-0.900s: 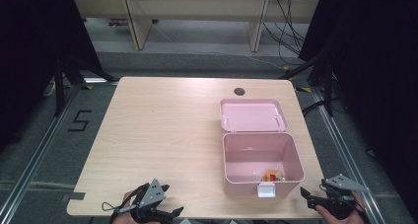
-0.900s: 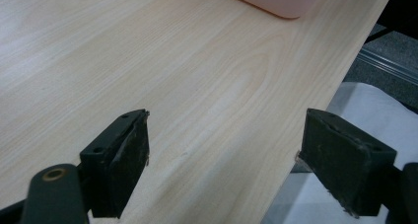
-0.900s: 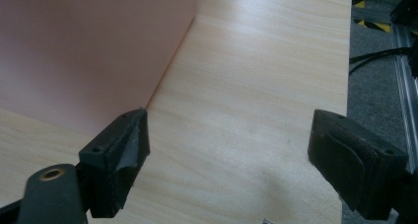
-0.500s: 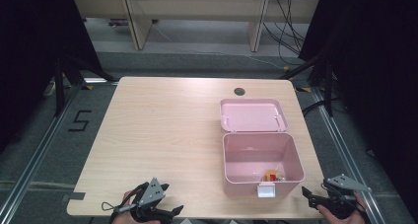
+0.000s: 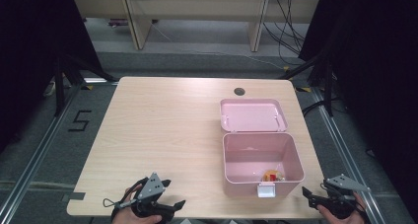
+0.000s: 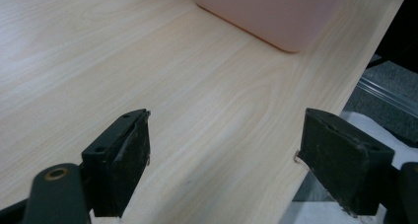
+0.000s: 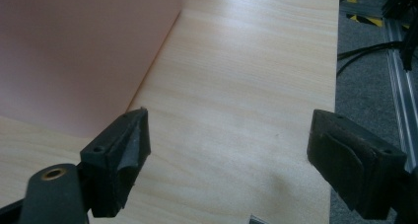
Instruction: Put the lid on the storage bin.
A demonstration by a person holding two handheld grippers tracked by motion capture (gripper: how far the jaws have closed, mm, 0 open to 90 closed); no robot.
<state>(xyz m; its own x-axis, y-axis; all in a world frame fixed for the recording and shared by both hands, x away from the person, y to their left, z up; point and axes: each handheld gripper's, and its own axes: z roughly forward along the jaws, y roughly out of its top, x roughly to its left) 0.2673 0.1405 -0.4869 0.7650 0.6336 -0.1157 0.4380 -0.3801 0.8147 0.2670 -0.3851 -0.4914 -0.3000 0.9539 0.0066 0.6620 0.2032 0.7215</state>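
Observation:
A pink plastic box [image 5: 261,157] stands open on the right half of the wooden table [image 5: 167,130], its lid [image 5: 253,114] folded back flat behind it. Small red and yellow items [image 5: 272,175] lie in its near corner, and a white latch [image 5: 266,190] hangs on its front wall. My left gripper [image 5: 172,197] rests at the table's near edge, left of the box, jaws wide apart and empty [image 6: 224,150]. My right gripper [image 5: 310,192] sits at the near right corner beside the box, also open and empty [image 7: 226,155]. The box wall [image 7: 84,51] fills the left of the right gripper view.
A round cable hole [image 5: 239,91] sits near the table's far edge. A floor mark reading 5 [image 5: 79,120] lies left of the table. Metal rails [image 5: 345,150] run along the floor on both sides, with cables [image 5: 291,31] at the back right.

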